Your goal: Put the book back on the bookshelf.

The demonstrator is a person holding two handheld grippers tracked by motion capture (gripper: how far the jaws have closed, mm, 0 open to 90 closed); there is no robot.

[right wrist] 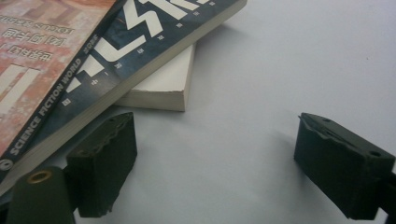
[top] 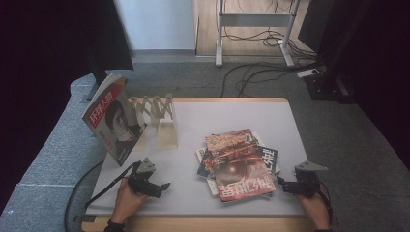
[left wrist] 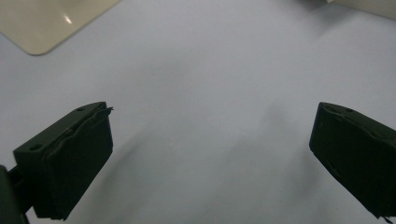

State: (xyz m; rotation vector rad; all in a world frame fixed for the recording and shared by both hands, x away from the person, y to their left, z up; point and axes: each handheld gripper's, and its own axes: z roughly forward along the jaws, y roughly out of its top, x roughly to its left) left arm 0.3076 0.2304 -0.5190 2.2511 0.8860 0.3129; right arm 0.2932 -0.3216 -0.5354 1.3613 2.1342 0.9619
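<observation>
Magazine stack (top: 239, 162) sits lower centre-right of the high view, loosely fanned on the tabletop (top: 193, 191). We read the magazines as thin, floppy and glossy, so likely slick: each should sag if lifted by one corner. Best hold looks like the overhanging edge by the spine, where a jaw could slide under.

Right tool (top: 283, 185) is just beside the stack's lower-right corner, jaws apart, nothing between them; in the right gripper view its left jaw sits close under the edge of the blue-covered magazine (right wrist: 140, 51).

Left tool (top: 163, 186) is at lower left, jaws apart over bare tabletop.

Upper left: one magazine (top: 113, 121) already stands in the rack (top: 157, 116).
</observation>
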